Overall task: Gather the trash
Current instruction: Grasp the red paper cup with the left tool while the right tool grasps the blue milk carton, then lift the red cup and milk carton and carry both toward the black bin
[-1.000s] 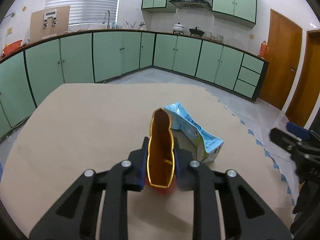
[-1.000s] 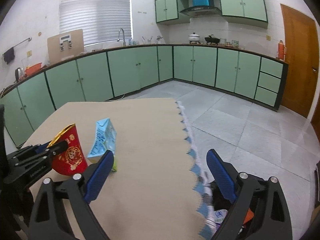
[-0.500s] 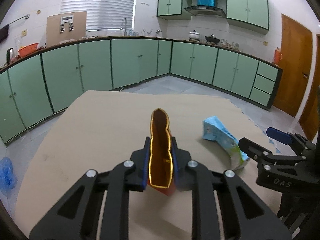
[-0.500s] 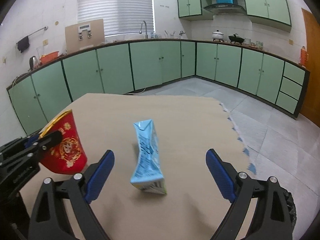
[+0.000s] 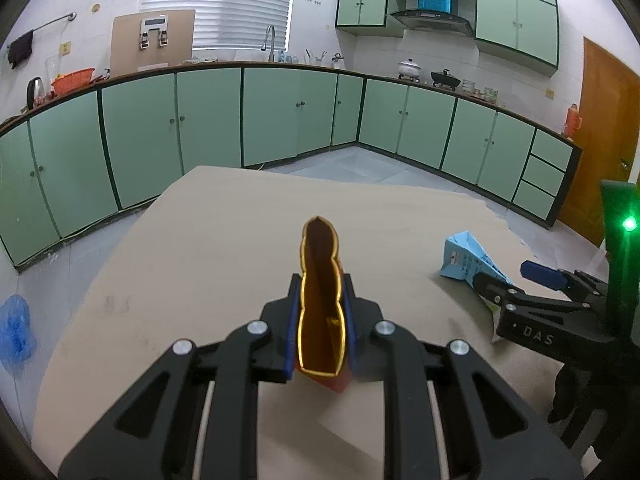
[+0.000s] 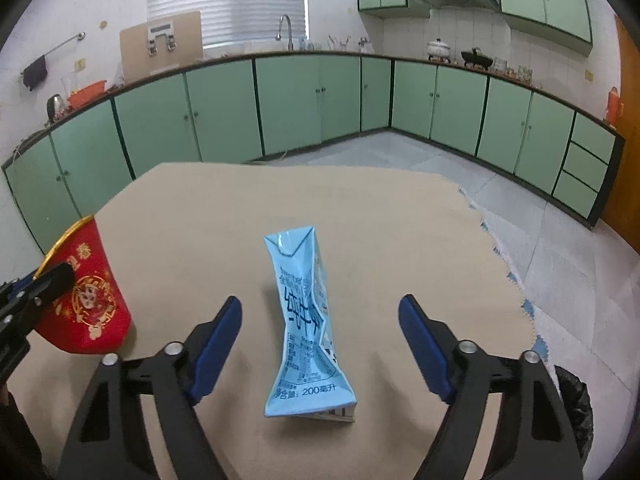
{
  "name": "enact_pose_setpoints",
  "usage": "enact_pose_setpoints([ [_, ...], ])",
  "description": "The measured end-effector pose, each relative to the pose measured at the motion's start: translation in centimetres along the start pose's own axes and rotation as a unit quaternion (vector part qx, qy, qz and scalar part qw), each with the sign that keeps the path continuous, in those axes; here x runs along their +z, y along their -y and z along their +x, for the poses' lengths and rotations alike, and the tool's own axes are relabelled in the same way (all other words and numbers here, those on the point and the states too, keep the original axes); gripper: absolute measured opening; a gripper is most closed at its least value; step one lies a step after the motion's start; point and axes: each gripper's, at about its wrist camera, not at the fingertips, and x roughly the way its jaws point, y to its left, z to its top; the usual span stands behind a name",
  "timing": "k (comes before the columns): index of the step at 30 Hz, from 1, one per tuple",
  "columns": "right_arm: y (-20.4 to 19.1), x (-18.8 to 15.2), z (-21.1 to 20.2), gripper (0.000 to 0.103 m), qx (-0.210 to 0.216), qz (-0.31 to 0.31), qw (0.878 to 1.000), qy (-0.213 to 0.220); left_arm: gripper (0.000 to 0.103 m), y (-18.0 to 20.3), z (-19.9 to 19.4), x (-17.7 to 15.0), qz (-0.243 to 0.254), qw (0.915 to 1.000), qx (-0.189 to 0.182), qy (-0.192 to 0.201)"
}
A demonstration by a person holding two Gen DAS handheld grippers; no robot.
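Left tongs (image 5: 320, 320) clench our red cup (image 5: 320, 300); right tongs (image 6: 320, 344), closing, unclenched, should squeeze the blue carton (image 6: 306, 320) centrally.

A home kitchen: green cabinets (image 6: 224, 116), sink faucet (image 6: 286, 30), range hood (image 5: 430, 20), pots (image 6: 438, 50) on the counter.

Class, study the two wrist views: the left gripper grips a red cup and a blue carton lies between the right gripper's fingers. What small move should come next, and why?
Probably finish closing the right gripper on the crushed blue carton: its jaws are closing, the carton lies between them, and neither pad touches it yet. The left gripper already squeezes the red cup.
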Motion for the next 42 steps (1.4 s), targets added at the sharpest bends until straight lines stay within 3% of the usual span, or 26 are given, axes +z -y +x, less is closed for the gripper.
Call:
enact_pose_setpoints([
  [6,0.5,0.0,0.7,0.063,0.004,0.006,1.000,-0.017,0.017,0.1,0.1,0.0,-0.002,1.0000,0.001,-0.004],
  [9,0.6,0.0,0.9,0.047,0.012,0.008,1.000,-0.025,0.017,0.1,0.0,-0.2,-0.002,1.0000,0.001,-0.004],
  [11,0.6,-0.1,1.0,0.031,0.021,0.009,0.999,-0.031,0.017,0.2,-0.1,-0.2,-0.001,1.0000,0.001,-0.004],
  [27,1.0,-0.4,-3.2,0.030,0.030,0.007,0.999,-0.009,0.017,1.6,-1.9,-0.5,0.012,0.9998,-0.014,0.007],
  [40,4.3,-1.4,-10.4,0.029,0.024,0.029,0.999,0.022,0.017,6.0,-5.1,-0.9,0.039,0.9973,-0.059,0.017],
  [41,4.8,-1.5,-11.2,0.026,0.023,0.033,0.999,0.028,0.017,6.4,-5.3,-0.9,0.040,0.9970,-0.063,0.017],
  [42,5.1,-1.6,-11.9,0.009,0.024,0.035,0.999,0.030,0.017,6.8,-5.6,-1.0,0.041,0.9967,-0.067,0.018],
])
